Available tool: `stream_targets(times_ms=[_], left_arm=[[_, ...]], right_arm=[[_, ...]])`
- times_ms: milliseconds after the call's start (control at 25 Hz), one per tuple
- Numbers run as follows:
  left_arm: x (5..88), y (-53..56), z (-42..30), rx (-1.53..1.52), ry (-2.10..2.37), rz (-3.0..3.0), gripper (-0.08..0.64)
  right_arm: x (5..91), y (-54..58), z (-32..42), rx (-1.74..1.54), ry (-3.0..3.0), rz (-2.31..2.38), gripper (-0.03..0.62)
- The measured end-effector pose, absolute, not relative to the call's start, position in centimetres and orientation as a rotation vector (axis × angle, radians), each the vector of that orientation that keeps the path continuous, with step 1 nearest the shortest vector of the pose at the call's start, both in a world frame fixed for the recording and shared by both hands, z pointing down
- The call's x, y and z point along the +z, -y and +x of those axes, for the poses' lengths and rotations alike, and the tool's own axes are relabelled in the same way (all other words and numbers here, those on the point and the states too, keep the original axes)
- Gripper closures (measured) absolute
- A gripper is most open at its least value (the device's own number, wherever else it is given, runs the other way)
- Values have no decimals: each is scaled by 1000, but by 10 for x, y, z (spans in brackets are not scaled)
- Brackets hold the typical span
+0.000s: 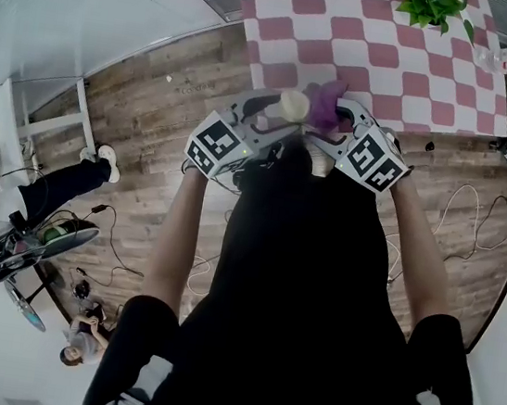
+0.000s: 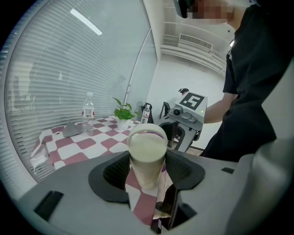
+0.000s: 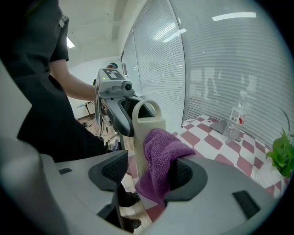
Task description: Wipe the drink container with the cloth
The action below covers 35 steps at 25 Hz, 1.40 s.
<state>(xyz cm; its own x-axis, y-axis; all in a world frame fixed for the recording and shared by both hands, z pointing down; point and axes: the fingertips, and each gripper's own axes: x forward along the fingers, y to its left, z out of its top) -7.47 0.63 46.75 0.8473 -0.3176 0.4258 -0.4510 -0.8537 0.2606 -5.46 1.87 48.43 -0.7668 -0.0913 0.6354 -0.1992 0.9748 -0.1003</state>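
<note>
Standing at the edge of a red-and-white checked table [image 1: 385, 66], a person holds two tongs close together at the upper centre of the head view. The left tongs [image 2: 147, 170] are clamped on a cream drink container [image 2: 147, 147] with a loop handle, held upright off the table. The right tongs [image 3: 149, 174] stand apart. A purple cloth [image 3: 161, 156] drapes over their right-hand pad and lies against the container's side. A potted plant [image 1: 433, 7] and a water bottle [image 1: 503, 62] sit on the table at upper right.
</note>
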Motion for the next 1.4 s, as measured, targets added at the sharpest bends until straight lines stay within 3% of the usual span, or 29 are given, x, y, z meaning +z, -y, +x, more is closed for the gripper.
stream_targets(times_ms=[720,960,1080,1400], left_arm=[[471,-3,-83,486,632,2649,298],[469,-1,-82,487,635,2645,298],[469,0,-81,490,631,2650,296],[469,-2,-79,496,621,2667,298]], right_arm=[[560,-30,-32,215,2239,130,324],[548,-37,-26,157,2234,101,325],[536,-39,-27,157,2259,94,336],[508,-32,-31,107,2303,123,449]])
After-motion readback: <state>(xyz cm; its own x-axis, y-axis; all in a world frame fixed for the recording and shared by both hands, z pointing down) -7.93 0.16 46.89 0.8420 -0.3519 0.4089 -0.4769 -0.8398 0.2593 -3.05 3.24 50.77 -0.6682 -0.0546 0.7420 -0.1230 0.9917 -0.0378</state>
